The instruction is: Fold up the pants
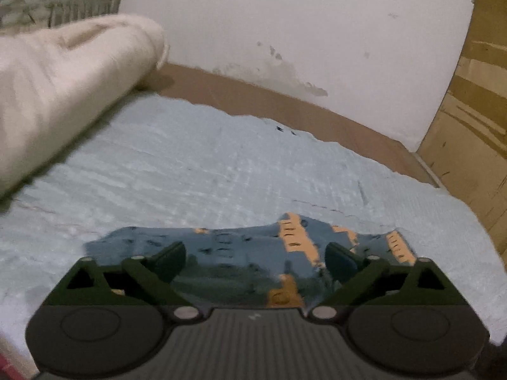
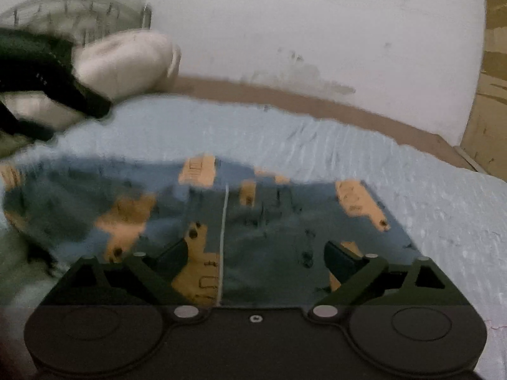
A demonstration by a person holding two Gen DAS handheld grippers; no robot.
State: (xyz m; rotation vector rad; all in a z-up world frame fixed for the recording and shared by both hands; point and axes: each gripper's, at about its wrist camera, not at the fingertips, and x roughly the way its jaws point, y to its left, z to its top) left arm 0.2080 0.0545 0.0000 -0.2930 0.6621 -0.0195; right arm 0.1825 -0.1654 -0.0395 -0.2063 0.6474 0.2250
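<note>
Both grippers, left [image 1: 255,261] and right [image 2: 256,261], are seen released. The pants [image 2: 269,218], judged soft and limp, are best pinched at an edge, lower centre.

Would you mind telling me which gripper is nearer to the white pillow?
Left. The left gripper reaches in right beside the pillow, while the right gripper sits farther back over the pants, both open.

Dim, flat indoor light with soft shadows. Both fisheye views curve at dark corners; the right wrist view is more motion-blurred, most to its left.
</note>
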